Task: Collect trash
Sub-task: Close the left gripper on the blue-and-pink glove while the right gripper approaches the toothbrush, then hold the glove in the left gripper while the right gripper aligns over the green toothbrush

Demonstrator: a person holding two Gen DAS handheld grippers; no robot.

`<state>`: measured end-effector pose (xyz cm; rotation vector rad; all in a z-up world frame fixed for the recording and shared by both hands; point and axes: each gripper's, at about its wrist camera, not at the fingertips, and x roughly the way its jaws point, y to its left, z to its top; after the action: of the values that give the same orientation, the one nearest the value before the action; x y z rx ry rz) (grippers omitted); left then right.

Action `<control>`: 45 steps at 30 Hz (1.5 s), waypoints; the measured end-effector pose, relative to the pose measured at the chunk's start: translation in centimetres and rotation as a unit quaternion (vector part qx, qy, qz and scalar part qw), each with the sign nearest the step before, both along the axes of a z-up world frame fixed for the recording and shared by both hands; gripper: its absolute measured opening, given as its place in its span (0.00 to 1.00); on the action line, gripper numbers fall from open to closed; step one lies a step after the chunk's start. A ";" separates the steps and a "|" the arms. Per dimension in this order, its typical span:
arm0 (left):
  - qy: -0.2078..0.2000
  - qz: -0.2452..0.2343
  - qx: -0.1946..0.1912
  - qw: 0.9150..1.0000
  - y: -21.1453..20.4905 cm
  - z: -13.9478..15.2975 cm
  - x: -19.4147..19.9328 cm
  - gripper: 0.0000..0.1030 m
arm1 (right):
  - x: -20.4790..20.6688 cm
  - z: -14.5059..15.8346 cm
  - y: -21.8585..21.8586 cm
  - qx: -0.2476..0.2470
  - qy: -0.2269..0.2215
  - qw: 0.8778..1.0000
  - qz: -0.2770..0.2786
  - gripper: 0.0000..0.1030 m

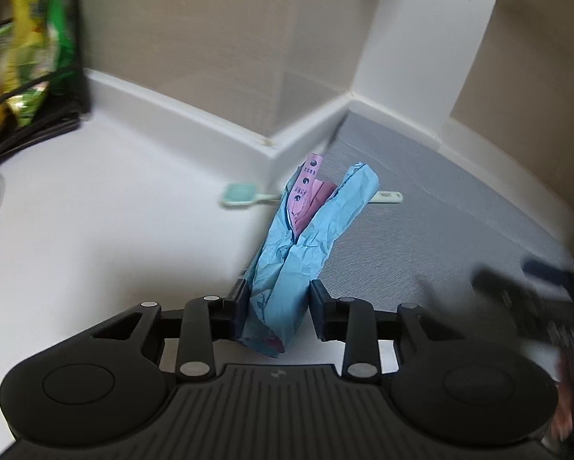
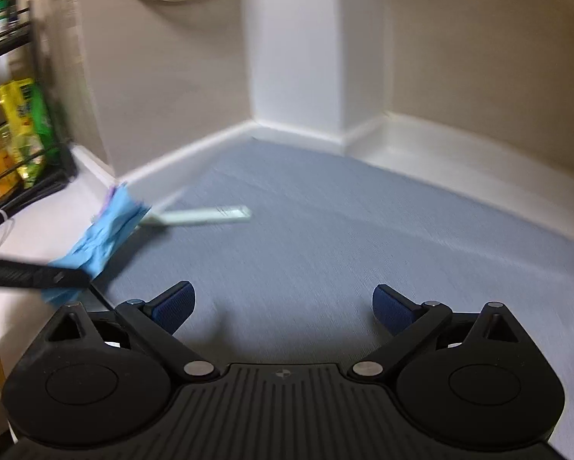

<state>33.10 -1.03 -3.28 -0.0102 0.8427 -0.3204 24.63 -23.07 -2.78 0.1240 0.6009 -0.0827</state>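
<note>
While packets fill the rack, the left hand-held gripper clamps a blue wrapper.

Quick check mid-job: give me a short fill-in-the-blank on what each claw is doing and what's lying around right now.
1. The left claw is shut on a crumpled ____ wrapper.
2. The right claw stands open and holds ____.
3. The pale green toothbrush lies on the ____ mat.
4. The black rack with snack packets stands at the ____ edge of both views.

Missing words: blue; nothing; grey; left
</note>
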 end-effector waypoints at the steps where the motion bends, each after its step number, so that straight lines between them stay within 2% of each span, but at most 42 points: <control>1: -0.003 0.001 0.001 1.000 0.7 0.2 -0.4 0.36 | 1.1 0.1 0.3 -0.009 -0.005 1.000 0.014 0.97; 5: -0.005 0.002 0.004 1.000 2.4 0.3 -1.2 0.36 | 5.5 0.3 2.3 -0.058 -0.005 0.995 0.075 0.97; 12: 0.002 -0.010 0.010 1.000 3.1 -0.4 -1.8 0.36 | 12.3 -1.1 6.5 -0.143 0.030 0.975 0.165 1.00; 16: 0.003 -0.017 0.013 1.000 2.9 -0.7 -2.1 0.36 | 15.1 -1.9 8.0 -0.184 0.041 0.964 0.187 1.00; 20: -0.006 -0.021 0.023 0.999 2.5 -0.6 -2.6 0.36 | 16.7 -2.3 7.4 -0.136 0.057 0.972 0.182 0.97; 22: -0.009 -0.025 0.021 0.999 2.3 -0.4 -2.8 0.36 | 16.8 -2.0 6.9 -0.096 0.068 0.976 0.184 0.76; 23: -0.011 -0.027 0.022 0.999 2.2 -0.3 -2.9 0.36 | 16.4 -1.8 6.8 -0.081 0.066 0.976 0.192 0.60; 24: -0.013 -0.028 0.023 0.999 2.0 -0.1 -3.1 0.36 | 15.9 -1.7 7.1 -0.080 0.066 0.974 0.201 0.47; 26: -0.013 -0.031 0.023 0.999 1.6 0.1 -3.3 0.36 | 14.4 -1.6 8.0 -0.106 0.059 0.969 0.216 0.32; 27: -0.013 -0.032 0.021 0.999 1.4 0.2 -3.5 0.36 | 13.7 -1.6 8.6 -0.119 0.061 0.967 0.217 0.28; 30: -0.016 -0.041 0.019 0.999 0.7 0.6 -4.2 0.36 | 12.0 -1.2 8.8 -0.114 0.076 0.970 0.199 0.21; 33: -0.014 -0.052 0.017 0.998 -0.4 0.8 -5.0 0.36 | 9.4 -1.0 7.3 -0.098 0.086 0.977 0.171 0.16; 37: -0.012 -0.066 0.021 0.997 -2.2 0.7 -6.3 0.36 | 5.6 -1.2 3.3 -0.043 0.112 0.987 0.106 0.16; 40: -0.006 -0.076 0.022 0.997 -3.4 0.4 -7.3 0.37 | 2.1 -1.3 0.9 -0.022 0.127 0.991 0.045 0.16; 43: -0.003 -0.079 0.032 0.996 -4.7 -0.3 -7.9 0.38 | -1.6 -1.3 -1.3 0.006 0.127 0.992 0.001 0.16; 45: -0.001 -0.075 0.046 0.996 -5.6 -0.9 -7.9 0.39 | -3.6 -1.6 -1.9 0.003 0.114 0.993 -0.022 0.16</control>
<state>25.16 -6.63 -4.15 0.1403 0.8580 -0.4226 21.01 -24.96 -4.43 0.1353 0.8271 -0.1396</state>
